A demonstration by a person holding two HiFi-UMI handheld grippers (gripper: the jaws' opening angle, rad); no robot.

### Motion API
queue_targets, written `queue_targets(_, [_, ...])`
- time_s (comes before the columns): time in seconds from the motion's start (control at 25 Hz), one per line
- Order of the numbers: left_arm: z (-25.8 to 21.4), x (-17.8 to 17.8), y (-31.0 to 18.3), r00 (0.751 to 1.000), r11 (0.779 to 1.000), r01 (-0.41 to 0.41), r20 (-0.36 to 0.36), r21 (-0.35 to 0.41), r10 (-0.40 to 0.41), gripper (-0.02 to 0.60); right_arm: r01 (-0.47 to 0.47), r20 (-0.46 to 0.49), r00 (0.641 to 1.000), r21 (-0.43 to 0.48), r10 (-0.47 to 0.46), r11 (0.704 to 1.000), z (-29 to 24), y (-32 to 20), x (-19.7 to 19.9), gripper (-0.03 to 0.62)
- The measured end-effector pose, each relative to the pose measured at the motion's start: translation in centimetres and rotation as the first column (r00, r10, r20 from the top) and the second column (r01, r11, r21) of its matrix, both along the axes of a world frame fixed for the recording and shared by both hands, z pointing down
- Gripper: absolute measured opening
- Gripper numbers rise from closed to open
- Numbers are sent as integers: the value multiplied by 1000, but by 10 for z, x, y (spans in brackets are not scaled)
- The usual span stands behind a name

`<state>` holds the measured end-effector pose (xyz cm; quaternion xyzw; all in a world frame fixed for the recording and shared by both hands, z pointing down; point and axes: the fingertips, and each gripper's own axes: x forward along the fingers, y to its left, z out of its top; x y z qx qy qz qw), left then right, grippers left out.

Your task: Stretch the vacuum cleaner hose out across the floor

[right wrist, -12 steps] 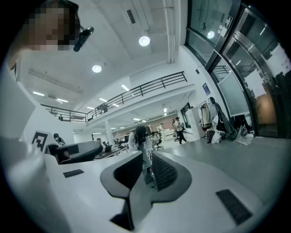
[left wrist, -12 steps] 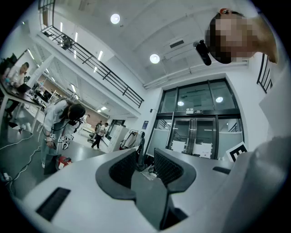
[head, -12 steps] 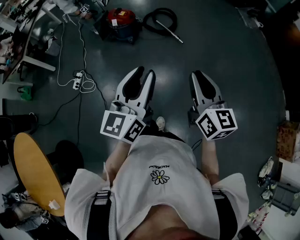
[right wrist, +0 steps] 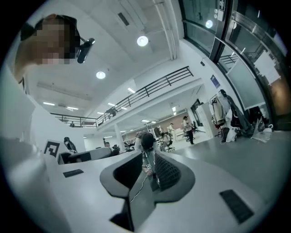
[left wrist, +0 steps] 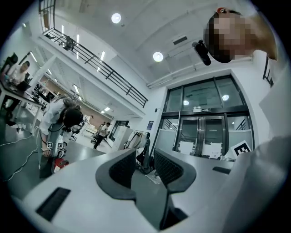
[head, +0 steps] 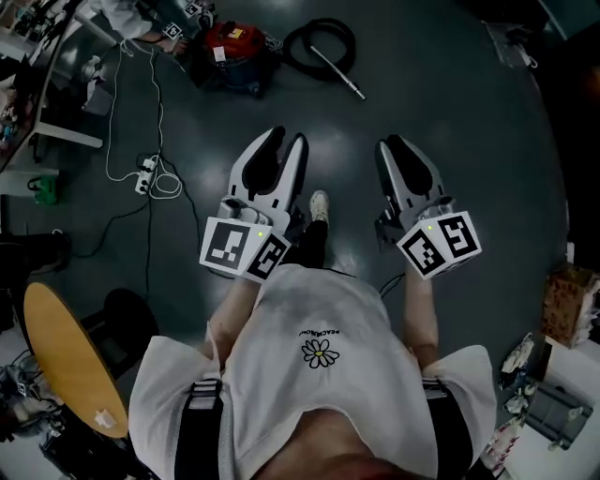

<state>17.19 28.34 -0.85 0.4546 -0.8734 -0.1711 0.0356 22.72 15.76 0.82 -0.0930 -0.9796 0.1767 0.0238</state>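
Held both tools level out in front at chest height, nowhere near the job yet. Had left tool [head: 285,141] drawn together to a slit, nothing betw. the pads. Same w/ right tool [head: 394,144], pressed together on nothing. Prob. carried that way just for the approach, w/ nothing in reach to pinch.

Found hose [head: 323,23] coiled in a loop on the floor [head: 469,122] at far end of head view, just beside the red vacuum cleaner [head: 232,45]. Saw metal wand [head: 339,73] lying across the loop and poking out toward the near side. Put all of it well apart from both tools. Judged task not begun, w/ loop not pulled out at all.

Spotted one shoe [head: 320,203] betw. the tools, toe toward the cleaner, so prob. stepping that way. Noted power strip [head: 145,175] on floor off to the left, clear of a straight path. Saw another person [left wrist: 59,125] stooped next to the cleaner in left gripper view. Flagged as possible crowding at pickup.

Reckoned next: close in, spread one tool, take wand end or free hose end for cleanest pull away from cleaner body.
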Motion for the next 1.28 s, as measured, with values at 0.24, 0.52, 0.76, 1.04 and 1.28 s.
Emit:
queue_targets(0.24, [13,-99,-51,999,999,35,-42,27,-34,132,140,8,990,-39,-140,989,-5,-34,-93,119])
queue_targets(0.52, [15,-180,-112,999,999,42,-20,-31,-43,132,122,-12,992,-35,-123,992,-2,-98,-179,227])
queue_targets(0.76, [22,-250,-159,997,996,69,-10,-51,-70,133,150,-9,988,-69,-151,986,8,-156,-254,225])
queue_targets(1.04, [31,-333,-216,993,989,107,-45,-98,-112,155,174,-135,977,59,-165,983,39,-231,-324,225])
queue_targets(1.28, [68,-404,-258,988,986,98,-104,-133,-112,187,183,-228,961,91,-159,979,70,-269,-376,225])
